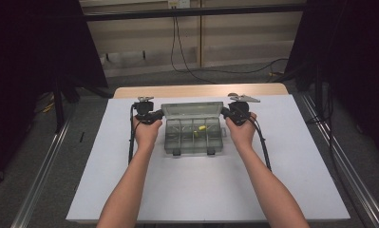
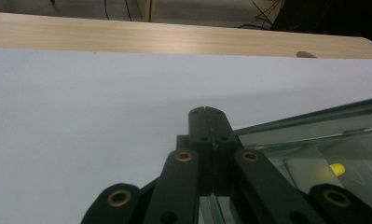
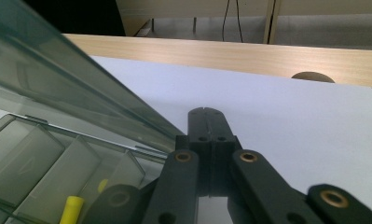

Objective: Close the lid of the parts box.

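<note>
A clear grey compartment box (image 1: 194,135) lies open on the white mat, its lid (image 1: 192,109) raised at the far side. A small yellow piece (image 1: 202,128) lies in one compartment; I also see the yellow piece (image 2: 337,169) from the left gripper view and a yellow piece (image 3: 70,209) from the right. My left gripper (image 1: 146,114) rests just left of the box, jaws shut with nothing between them (image 2: 206,110). My right gripper (image 1: 238,110) sits just right of the box, also shut and empty (image 3: 206,111).
The white mat (image 1: 201,185) covers a wooden table (image 1: 201,90) whose far edge shows bare. Cables (image 1: 177,42) trail on the floor beyond. Dark curtains stand at both sides, and metal rails (image 1: 40,175) run along the floor.
</note>
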`<state>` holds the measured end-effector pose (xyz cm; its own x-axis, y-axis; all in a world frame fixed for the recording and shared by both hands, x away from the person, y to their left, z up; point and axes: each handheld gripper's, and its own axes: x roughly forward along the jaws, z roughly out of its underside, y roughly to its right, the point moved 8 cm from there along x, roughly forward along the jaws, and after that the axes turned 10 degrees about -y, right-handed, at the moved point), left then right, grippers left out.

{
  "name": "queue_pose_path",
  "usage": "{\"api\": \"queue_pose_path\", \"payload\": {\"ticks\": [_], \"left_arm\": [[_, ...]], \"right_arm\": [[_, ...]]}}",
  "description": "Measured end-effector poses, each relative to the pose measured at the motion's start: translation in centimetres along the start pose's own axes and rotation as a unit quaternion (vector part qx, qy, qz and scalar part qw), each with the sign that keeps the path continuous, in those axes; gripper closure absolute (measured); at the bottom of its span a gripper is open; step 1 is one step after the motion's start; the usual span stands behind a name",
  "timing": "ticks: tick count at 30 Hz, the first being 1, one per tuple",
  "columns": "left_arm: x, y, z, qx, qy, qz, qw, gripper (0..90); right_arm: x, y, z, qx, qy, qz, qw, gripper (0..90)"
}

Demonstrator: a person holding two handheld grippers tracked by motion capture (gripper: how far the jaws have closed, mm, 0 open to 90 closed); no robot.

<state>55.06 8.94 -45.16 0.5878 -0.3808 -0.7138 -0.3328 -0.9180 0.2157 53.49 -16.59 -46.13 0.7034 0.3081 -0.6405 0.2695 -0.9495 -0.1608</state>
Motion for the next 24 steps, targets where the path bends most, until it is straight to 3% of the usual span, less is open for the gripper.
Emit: {"api": "queue_pose_path", "payload": {"ticks": [24], "left_arm": [[-0.32, 0.05, 0.97, -0.005, -0.004, 0.013, 0.9999, 90.0]], "right_arm": [[-0.56, -0.25, 0.9, -0.014, -0.001, -0.014, 0.9998, 90.0]]}}
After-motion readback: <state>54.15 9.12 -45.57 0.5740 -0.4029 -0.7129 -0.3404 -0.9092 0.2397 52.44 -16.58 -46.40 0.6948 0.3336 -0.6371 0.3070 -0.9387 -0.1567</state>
